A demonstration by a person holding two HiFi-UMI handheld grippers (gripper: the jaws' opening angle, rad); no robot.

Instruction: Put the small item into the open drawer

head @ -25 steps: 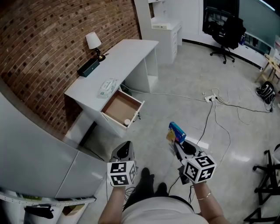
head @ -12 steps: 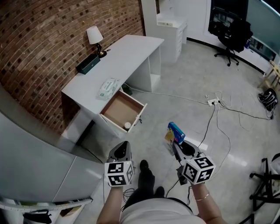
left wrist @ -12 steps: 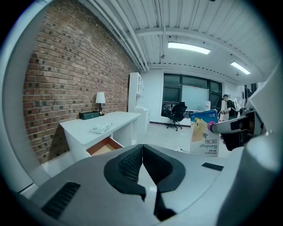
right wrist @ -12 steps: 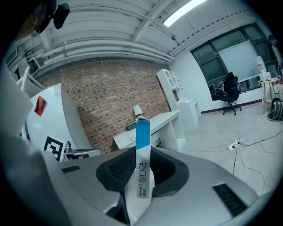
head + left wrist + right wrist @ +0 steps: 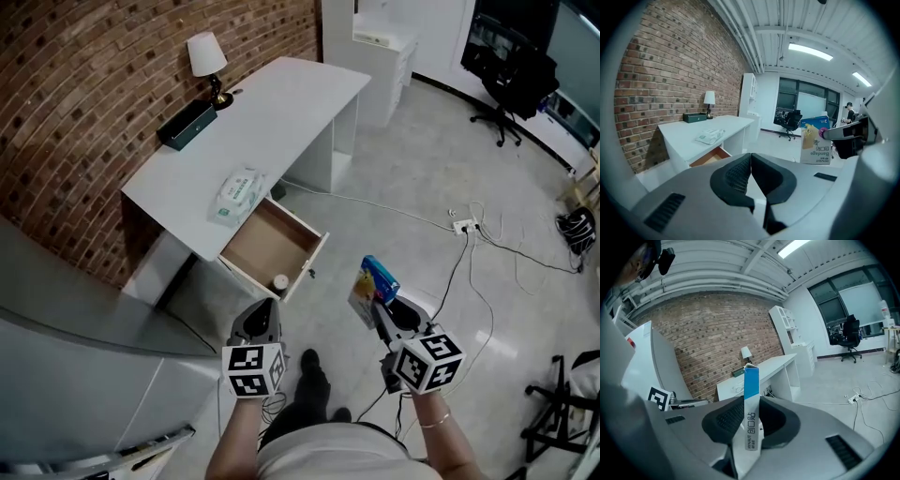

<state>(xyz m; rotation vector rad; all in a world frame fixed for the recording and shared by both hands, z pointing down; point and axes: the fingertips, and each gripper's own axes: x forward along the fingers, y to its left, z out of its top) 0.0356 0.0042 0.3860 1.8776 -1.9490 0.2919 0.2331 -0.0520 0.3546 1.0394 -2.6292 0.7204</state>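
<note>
The box (image 5: 373, 284) stands upright, pinched in the right tool (image 5: 379, 302) low and right of centre, likely held ready for the open drawer (image 5: 262, 246) under the desk (image 5: 272, 108) (still well apart), while the left tool (image 5: 262, 321) is closed, empty.

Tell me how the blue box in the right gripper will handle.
The box looks like thin cardboard, probably light and easily crushed. Narrow and tall, it would likely tip if stood on end; laid flat in the drawer it shouldn't roll.
</note>
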